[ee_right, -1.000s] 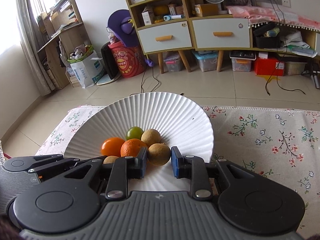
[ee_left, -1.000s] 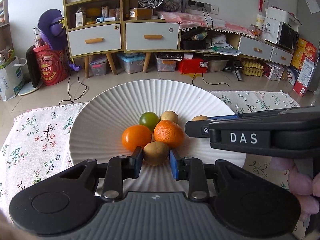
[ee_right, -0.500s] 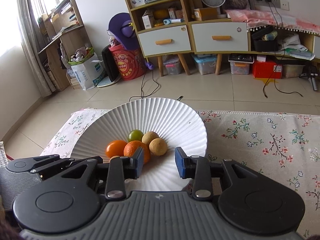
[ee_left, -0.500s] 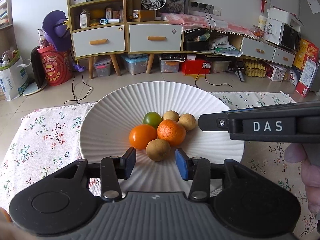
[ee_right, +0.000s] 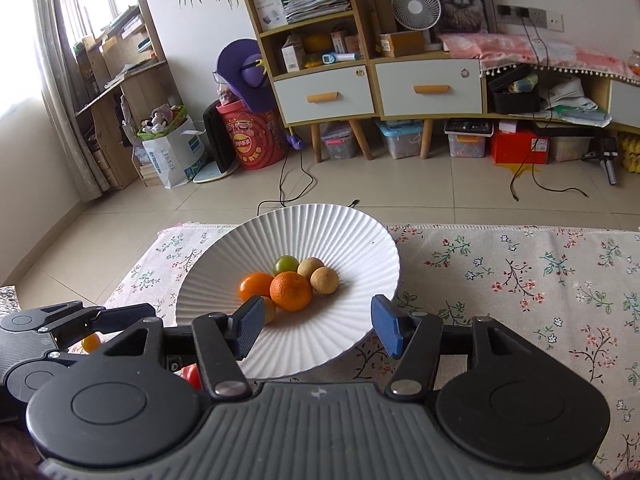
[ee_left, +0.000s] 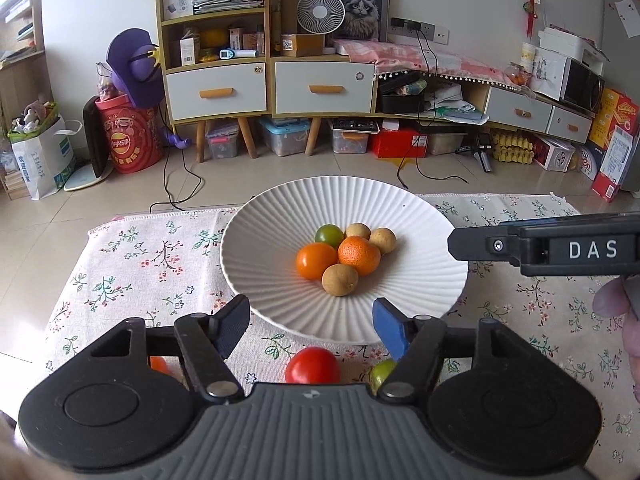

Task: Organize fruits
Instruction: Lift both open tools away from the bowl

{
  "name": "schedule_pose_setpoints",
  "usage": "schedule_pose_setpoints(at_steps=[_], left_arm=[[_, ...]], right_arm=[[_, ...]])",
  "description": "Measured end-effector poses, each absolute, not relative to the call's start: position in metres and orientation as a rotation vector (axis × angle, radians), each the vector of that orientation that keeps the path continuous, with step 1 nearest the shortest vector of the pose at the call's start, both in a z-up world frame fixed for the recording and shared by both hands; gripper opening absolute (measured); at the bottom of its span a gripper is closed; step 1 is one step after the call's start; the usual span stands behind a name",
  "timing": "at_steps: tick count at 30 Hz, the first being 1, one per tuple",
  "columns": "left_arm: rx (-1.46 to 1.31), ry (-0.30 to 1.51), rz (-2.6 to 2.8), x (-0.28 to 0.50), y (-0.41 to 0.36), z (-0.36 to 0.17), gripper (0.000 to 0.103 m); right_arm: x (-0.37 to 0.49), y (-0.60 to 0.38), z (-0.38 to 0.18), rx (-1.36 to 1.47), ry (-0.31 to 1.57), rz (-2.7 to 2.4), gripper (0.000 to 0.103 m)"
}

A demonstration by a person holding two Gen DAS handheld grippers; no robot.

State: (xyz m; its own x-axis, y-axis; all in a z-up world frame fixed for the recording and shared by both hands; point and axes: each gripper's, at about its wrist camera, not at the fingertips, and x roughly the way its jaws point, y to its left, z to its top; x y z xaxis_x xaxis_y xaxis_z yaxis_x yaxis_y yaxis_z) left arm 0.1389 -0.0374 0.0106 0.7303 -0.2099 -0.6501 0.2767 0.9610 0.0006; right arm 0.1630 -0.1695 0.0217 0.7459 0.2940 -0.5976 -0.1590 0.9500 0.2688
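your left gripper (ee_left: pixel 310 326) and right gripper (ee_right: pixel 316 330) had just been opening and stood spread, nothing between them. 6 fruits (ee_left: pixel 346 254) sat clustered in the white ribbed plate (ee_left: pixel 432 280). a red tomato (ee_left: pixel 312 364) lay on the floral cloth (ee_left: pixel 132 272) just beside it.

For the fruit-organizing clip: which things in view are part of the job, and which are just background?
Part of the job:
- white ridged plate
- six fruits on it, e.g. mandarin, green fruit
- fruits on the cloth: red tomato, green one
- left gripper and right gripper, both open and empty

Just lying about:
- floral tablecloth
- cabinet
- fan
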Motion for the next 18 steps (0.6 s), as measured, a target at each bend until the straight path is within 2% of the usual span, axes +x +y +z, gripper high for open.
schedule_pose_setpoints(at_steps=[7, 12, 18], left_arm=[[0.101, 0.706, -0.257, 0.125, -0.03, 0.018, 0.08], [0.11, 0.711, -0.255, 0.115, -0.025, 0.021, 0.089], [0.121, 0.721, -0.27, 0.104, -0.021, 0.019, 0.094]], right_arm=[[0.149, -0.169, 0.03, 0.202, 0.677, 0.251, 0.067], [0.139, -0.167, 0.032, 0.194, 0.67, 0.25, 0.077], [0.129, -0.166, 0.028, 0.198, 0.668, 0.235, 0.088]])
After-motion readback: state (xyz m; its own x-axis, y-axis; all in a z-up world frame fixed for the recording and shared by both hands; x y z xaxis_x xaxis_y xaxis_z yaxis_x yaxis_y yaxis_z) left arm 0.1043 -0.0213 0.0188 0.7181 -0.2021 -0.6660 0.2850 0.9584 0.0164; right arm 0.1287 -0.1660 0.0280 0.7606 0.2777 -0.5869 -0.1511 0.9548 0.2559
